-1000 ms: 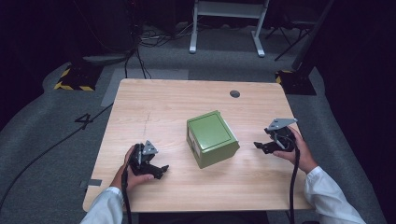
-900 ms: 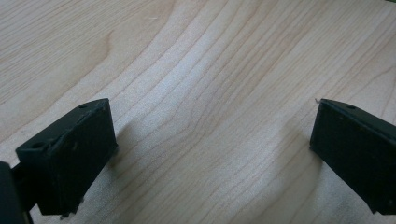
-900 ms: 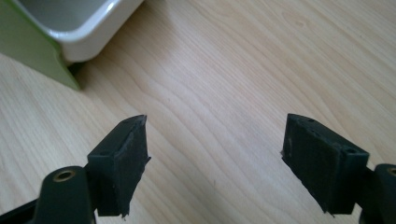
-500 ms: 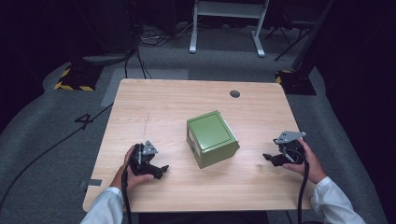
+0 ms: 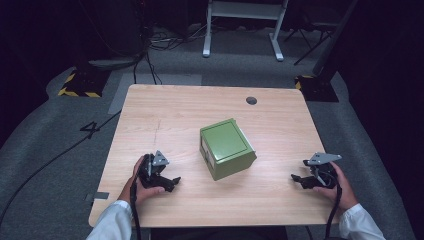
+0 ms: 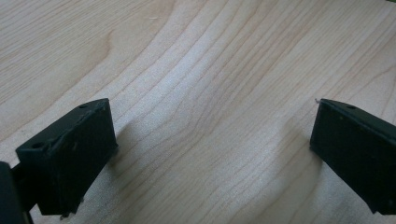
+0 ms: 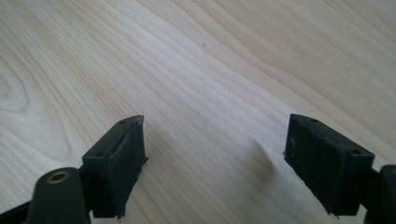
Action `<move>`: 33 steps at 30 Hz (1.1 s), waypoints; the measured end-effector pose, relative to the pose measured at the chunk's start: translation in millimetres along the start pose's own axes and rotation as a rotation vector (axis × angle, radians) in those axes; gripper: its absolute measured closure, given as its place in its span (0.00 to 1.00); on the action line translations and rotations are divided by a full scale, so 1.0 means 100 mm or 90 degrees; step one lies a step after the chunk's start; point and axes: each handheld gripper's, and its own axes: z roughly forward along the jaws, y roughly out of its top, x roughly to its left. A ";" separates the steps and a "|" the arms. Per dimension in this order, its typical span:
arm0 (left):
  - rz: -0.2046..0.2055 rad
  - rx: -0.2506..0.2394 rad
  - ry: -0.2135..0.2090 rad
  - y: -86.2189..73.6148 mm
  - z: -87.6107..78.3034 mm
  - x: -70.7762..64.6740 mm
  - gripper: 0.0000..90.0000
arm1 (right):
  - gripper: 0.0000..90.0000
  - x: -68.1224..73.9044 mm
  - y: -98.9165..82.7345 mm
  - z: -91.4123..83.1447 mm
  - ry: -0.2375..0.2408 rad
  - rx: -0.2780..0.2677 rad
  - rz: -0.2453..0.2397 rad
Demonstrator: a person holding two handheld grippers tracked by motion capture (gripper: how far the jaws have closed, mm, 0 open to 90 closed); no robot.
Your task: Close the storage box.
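A green box (image 5: pixel 227 148) stands near the middle of the wooden table (image 5: pixel 175 112), turned at an angle, with a pale label on its left side. My left gripper (image 5: pixel 172 182) rests low at the front left of the table, jaws pointing right toward the box, open and empty (image 6: pixel 212 140). My right gripper (image 5: pixel 298 180) sits at the front right, well clear of the box, jaws pointing left. Its jaws have just been opening and stand wide with bare wood between them (image 7: pixel 215 154).
A dark round grommet (image 5: pixel 251 100) is set in the table's far right part. Beyond the table are a white metal stand (image 5: pixel 242 25), floor cables and yellow-black striped blocks (image 5: pixel 80 82) on grey carpet.
My right gripper has moved away from the box, toward the front right of the table and lower. The left gripper and the box have kept still.
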 end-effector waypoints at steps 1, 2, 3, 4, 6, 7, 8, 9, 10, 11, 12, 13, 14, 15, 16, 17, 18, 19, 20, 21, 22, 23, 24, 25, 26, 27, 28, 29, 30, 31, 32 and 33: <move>0.000 0.000 0.000 0.00 0.00 0.00 0.00 | 0.22 -0.01 -0.03 -0.01 0.001 -0.007 0.009; 0.000 0.000 0.000 0.00 0.00 0.00 0.00 | 0.22 -0.02 -0.07 -0.02 0.005 -0.013 0.016; 0.000 0.000 0.000 0.00 0.00 0.00 0.00 | 0.22 -0.02 -0.07 -0.02 0.005 -0.013 0.016; 0.000 0.000 0.000 0.00 0.00 0.00 0.00 | 0.22 -0.03 -0.13 -0.05 0.003 -0.023 0.029; 0.000 0.000 0.000 0.00 0.00 0.00 0.00 | 0.21 -0.04 -0.18 -0.06 0.006 -0.035 0.040; 0.000 0.000 0.000 0.00 0.00 0.00 0.00 | 0.21 -0.04 -0.18 -0.06 0.006 -0.035 0.040; 0.000 0.001 0.001 0.00 0.00 0.00 0.00 | 0.19 -0.07 -0.25 -0.07 0.015 -0.052 0.063; 0.000 0.000 0.000 0.00 0.00 0.00 0.00 | 0.19 -0.08 -0.28 -0.07 0.019 -0.058 0.073; 0.002 0.001 0.001 0.00 0.00 0.00 0.00 | 0.19 -0.08 -0.30 -0.07 0.021 -0.068 0.081; 0.002 0.000 0.001 0.00 0.00 0.00 0.00 | 0.18 -0.08 -0.32 -0.07 0.017 -0.073 0.082; 0.001 0.001 0.000 0.00 0.00 0.00 0.00 | 0.18 -0.07 -0.32 -0.07 0.014 -0.074 0.083; 0.000 0.000 0.000 0.00 0.00 0.00 0.00 | 0.18 -0.07 -0.32 -0.07 0.014 -0.074 0.083; 0.003 0.001 0.001 0.00 0.00 0.00 0.00 | 0.18 -0.07 -0.32 -0.07 0.015 -0.074 0.084; 0.000 -0.001 0.001 0.00 0.00 0.00 0.00 | 0.18 -0.07 -0.32 -0.07 0.015 -0.073 0.085; -0.001 -0.001 0.000 0.00 0.00 0.00 0.00 | 0.18 -0.07 -0.32 -0.07 0.015 -0.073 0.085; 0.001 0.000 0.001 -0.01 -0.01 0.00 0.00 | 0.18 -0.07 -0.32 -0.07 0.015 -0.073 0.086; 0.001 0.000 0.001 -0.01 -0.01 0.00 0.00 | 0.18 -0.07 -0.32 -0.07 0.015 -0.073 0.086; 0.001 0.000 0.001 -0.01 -0.01 0.00 0.00 | 0.18 -0.07 -0.32 -0.07 0.013 -0.073 0.087; 0.001 0.000 0.001 -0.01 -0.01 0.00 0.00 | 0.18 -0.07 -0.32 -0.07 0.012 -0.073 0.088; 0.001 0.000 0.001 -0.01 -0.01 0.00 0.00 | 0.18 -0.07 -0.32 -0.07 0.012 -0.073 0.088; 0.001 0.000 0.001 -0.01 -0.01 0.00 0.00 | 0.18 -0.07 -0.32 -0.07 0.012 -0.073 0.089; 0.001 0.001 0.001 -0.01 -0.01 0.00 0.00 | 0.18 -0.07 -0.32 -0.07 0.012 -0.073 0.089; 0.002 0.000 0.000 -0.01 -0.01 0.00 0.00 | 0.18 -0.07 -0.32 -0.07 0.012 -0.073 0.089; 0.001 0.000 -0.002 -0.01 0.00 0.00 0.00 | 0.18 -0.07 -0.32 -0.07 0.012 -0.073 0.089; 0.003 0.000 -0.003 0.00 0.00 0.01 0.00 | 0.18 -0.07 -0.32 -0.07 0.010 -0.073 0.089; 0.005 0.000 -0.003 0.00 0.00 0.01 0.00 | 0.18 -0.06 -0.32 -0.07 0.009 -0.073 0.090; 0.005 0.000 -0.003 0.00 0.00 0.01 0.00 | 0.18 -0.06 -0.32 -0.07 0.009 -0.073 0.090; 0.005 0.000 -0.003 0.00 0.00 0.01 0.00 | 0.18 -0.06 -0.32 -0.07 0.009 -0.073 0.091; 0.005 0.000 -0.003 0.00 0.00 0.01 0.00 | 0.18 -0.06 -0.32 -0.07 0.009 -0.073 0.092; 0.005 0.000 -0.003 0.00 0.00 0.01 0.00 | 0.18 -0.06 -0.32 -0.07 0.009 -0.073 0.092; 0.005 0.000 -0.003 0.00 0.00 0.01 0.00 | 0.18 -0.06 -0.32 -0.07 0.008 -0.073 0.092; 0.005 0.000 -0.003 0.00 0.00 0.01 0.00 | 0.18 -0.06 -0.32 -0.07 0.008 -0.073 0.092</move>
